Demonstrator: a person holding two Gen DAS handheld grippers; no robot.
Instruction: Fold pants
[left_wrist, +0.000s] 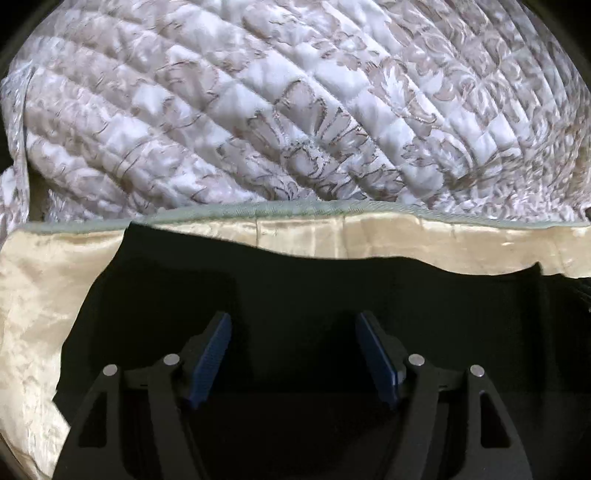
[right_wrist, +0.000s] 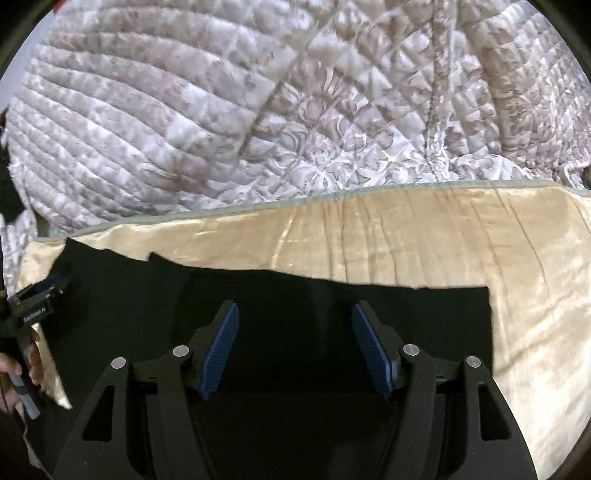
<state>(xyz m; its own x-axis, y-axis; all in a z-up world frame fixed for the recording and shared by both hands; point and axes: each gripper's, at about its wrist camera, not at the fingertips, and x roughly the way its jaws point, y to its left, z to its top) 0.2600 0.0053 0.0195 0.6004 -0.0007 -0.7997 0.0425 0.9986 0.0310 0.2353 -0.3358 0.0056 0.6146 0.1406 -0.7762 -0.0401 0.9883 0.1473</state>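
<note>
The black pants (right_wrist: 280, 295) are spread flat on a cream satin sheet (right_wrist: 424, 240) laid over the bed, in front of a quilted white-and-grey bedspread (right_wrist: 184, 110). Their far edge runs roughly straight across both views, with a small step in it, and a squared end is seen at the right, well short of the sheet's edge.

The left tongs (left_wrist: 293, 328) are held spread over the dark cloth, with nothing pinched between the blue pads (left_wrist: 212, 354). The right tongs (right_wrist: 294, 321) are likewise spread and empty, hovering above the pants near their right end. At the left of the right view the other tool is seen, gripped by a hand (right_wrist: 18, 369).

A fold appears to have been laid down, or a new hold is about to be taken; which one cannot be told. For a neat next fold, the two holds are best taken on matching points along one edge, through every layer, so that no layer is left behind. The cloth should be lifted evenly, carried over without being dragged across the slippery sheet, and lined up edge to edge before release.
</note>
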